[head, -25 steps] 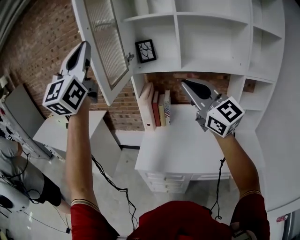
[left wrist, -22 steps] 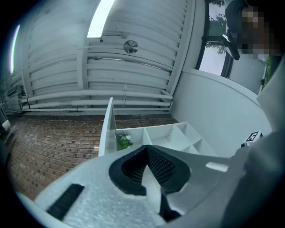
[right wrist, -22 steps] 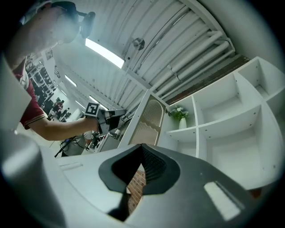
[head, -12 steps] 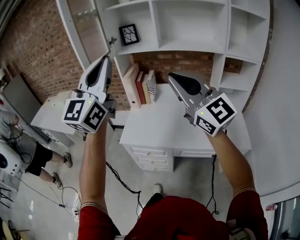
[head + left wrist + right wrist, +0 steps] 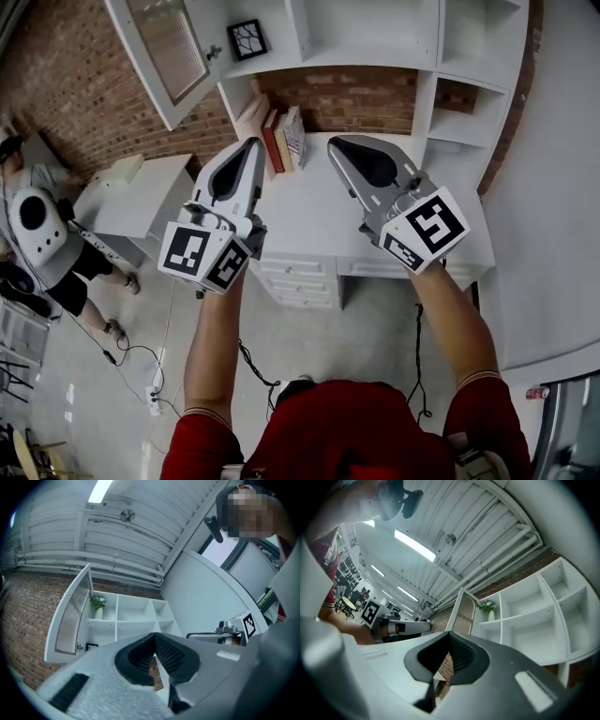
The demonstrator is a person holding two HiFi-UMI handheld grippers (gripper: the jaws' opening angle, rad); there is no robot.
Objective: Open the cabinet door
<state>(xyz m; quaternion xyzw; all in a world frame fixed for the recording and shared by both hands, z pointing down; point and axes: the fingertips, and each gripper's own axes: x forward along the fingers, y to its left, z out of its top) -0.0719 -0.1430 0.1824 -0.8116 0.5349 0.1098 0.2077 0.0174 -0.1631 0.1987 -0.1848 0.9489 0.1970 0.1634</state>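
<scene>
Head view: your left gripper point(image 5: 249, 148) and right gripper point(image 5: 339, 145) hover side by side over the white desk point(image 5: 319, 230); the cabinet door point(image 5: 167, 47) stands swung open at upper left. Left gripper view: jaws pressed together, empty. Right gripper view: jaws closed, empty too.

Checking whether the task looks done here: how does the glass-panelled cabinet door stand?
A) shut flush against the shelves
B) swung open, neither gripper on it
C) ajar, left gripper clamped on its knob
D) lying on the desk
B: the cabinet door stands swung out, baring the framed picture, with the left gripper and right gripper shut, empty and clear of it.
</scene>
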